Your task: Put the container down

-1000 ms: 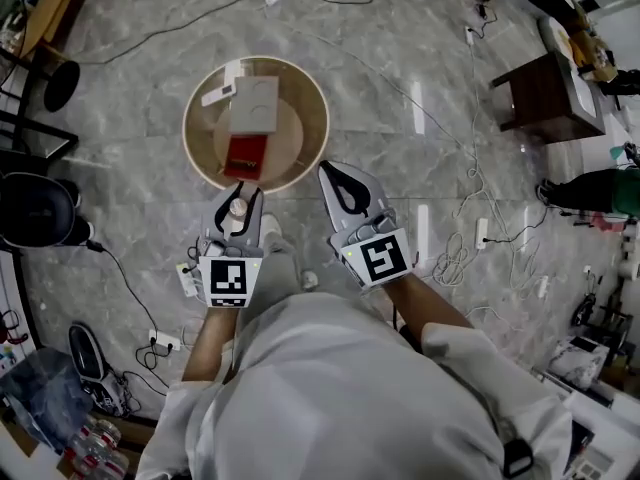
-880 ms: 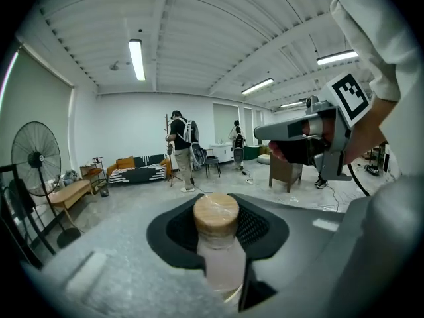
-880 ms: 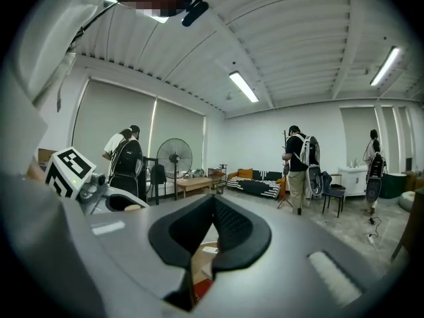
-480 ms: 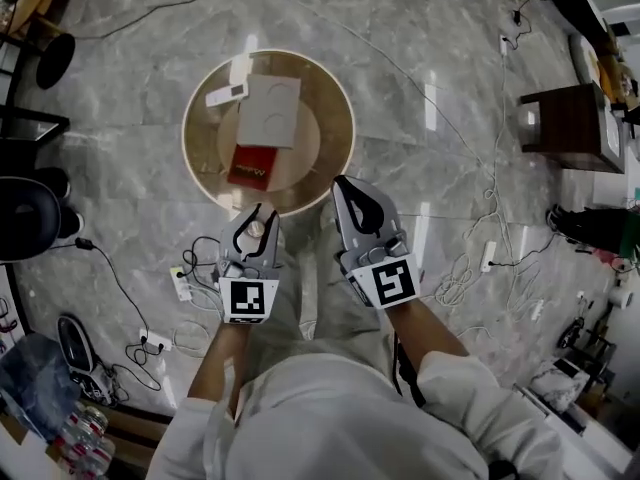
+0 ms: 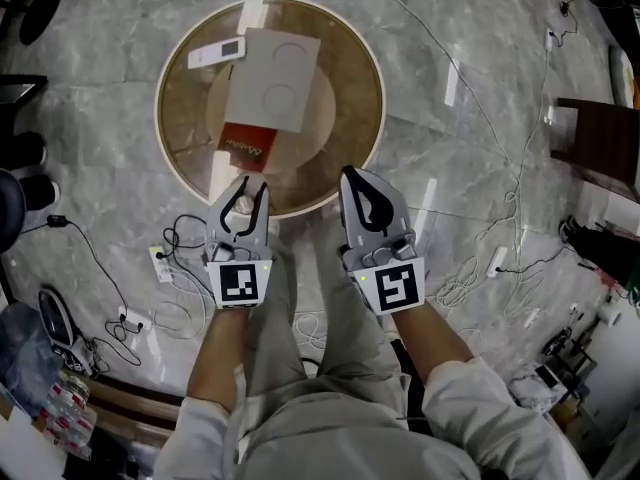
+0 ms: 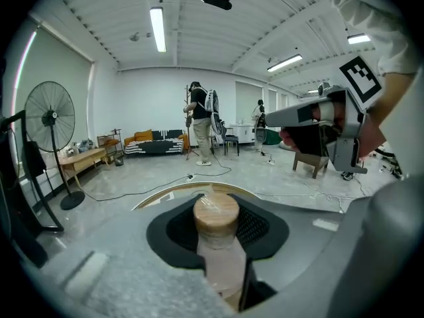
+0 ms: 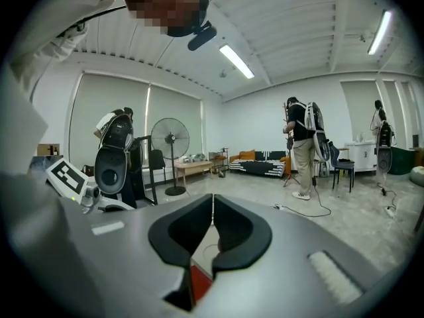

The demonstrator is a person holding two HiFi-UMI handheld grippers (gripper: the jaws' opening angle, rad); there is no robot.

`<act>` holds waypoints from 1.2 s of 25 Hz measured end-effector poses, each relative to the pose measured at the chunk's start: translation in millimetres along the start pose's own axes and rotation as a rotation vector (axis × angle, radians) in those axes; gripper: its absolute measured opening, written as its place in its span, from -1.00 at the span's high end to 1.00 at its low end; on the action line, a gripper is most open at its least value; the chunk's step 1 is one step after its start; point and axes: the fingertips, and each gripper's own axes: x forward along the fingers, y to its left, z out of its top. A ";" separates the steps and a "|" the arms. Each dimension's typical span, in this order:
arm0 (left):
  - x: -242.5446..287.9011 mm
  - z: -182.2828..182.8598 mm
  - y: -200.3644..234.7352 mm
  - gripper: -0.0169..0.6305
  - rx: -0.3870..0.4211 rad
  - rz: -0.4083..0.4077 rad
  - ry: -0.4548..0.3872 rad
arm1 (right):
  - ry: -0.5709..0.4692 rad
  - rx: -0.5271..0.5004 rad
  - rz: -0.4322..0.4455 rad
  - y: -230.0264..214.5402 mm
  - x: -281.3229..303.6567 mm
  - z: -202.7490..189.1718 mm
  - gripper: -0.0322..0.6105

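At the round table (image 5: 352, 98), left fingers (image 5: 219, 211) gripping lidded container (image 6: 215, 218), right fingers (image 5: 368, 200) closed empty, red box (image 5: 245, 146) ahead

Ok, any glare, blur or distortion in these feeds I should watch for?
Head view: light streaks glare off the glossy floor, and lines bend toward the edges. Left gripper view: heavy fisheye with dark corners; the container held in the left gripper is slightly soft, close to the lens. Right gripper view: same fisheye; the shut right gripper reads clearly.
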 end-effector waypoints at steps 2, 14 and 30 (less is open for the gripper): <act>12.4 -24.8 1.0 0.60 -0.003 0.004 0.025 | 0.023 -0.001 0.019 -1.7 8.3 -26.9 0.88; 63.7 -120.9 3.5 0.60 0.003 -0.009 0.105 | 0.081 0.004 0.068 -7.0 47.4 -120.1 0.88; 86.6 -158.2 7.6 0.60 0.027 -0.014 0.087 | 0.112 0.011 0.084 -6.7 65.0 -171.4 0.89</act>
